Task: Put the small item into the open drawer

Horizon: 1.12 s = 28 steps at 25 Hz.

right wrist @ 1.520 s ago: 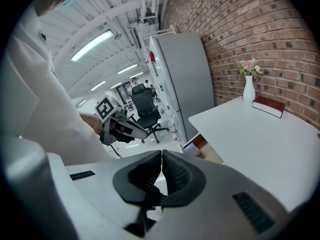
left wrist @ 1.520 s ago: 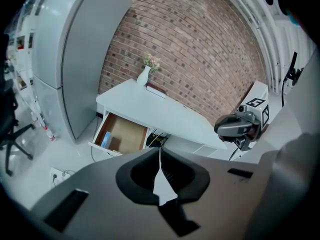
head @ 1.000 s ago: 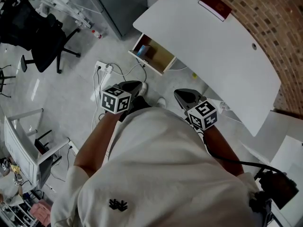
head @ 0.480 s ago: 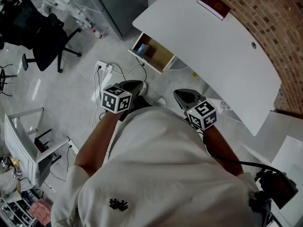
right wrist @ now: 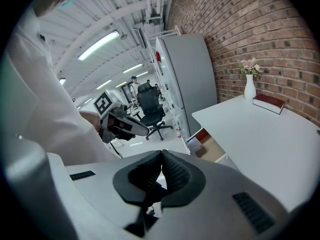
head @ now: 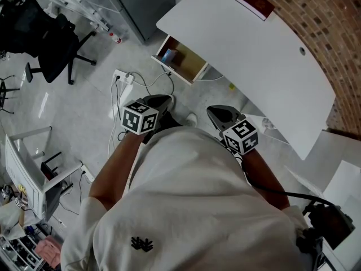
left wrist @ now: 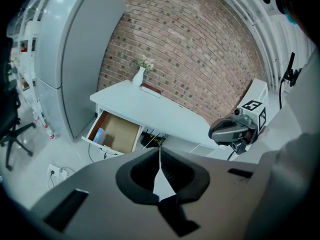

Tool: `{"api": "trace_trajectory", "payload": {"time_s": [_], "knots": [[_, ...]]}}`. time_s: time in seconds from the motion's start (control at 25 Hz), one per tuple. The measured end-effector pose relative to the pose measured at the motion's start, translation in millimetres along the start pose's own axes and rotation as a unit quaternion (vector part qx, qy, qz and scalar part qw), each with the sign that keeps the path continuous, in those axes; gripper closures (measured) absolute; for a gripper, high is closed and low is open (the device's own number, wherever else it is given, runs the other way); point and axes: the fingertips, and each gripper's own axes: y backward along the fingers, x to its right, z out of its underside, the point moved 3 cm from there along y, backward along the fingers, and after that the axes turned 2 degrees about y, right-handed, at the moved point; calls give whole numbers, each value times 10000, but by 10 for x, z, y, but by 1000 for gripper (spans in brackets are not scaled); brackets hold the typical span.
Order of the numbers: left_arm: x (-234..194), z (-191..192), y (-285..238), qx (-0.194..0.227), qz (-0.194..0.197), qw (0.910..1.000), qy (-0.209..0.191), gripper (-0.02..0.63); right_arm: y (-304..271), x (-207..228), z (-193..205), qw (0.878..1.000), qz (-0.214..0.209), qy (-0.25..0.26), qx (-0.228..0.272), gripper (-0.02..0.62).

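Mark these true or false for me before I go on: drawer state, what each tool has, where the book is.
1. The drawer under the desk is open. True.
2. The left tool is holding a small item. False: its jaws are shut together with nothing between them.
3. The right tool is shut and empty. True.
4. The red book lies in the drawer. False: it lies on the desk top, next to the vase.
5. A blue item lies inside the drawer. True.
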Motion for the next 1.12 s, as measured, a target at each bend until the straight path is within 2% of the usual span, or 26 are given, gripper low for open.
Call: {"api": "trace_trajectory", "payload": {"time_s": [1.12], "knots": [[-154, -103, -168, -268, 50, 9996, -105, 577, -74, 159, -19, 9998, 103, -150, 3, 566]]}}
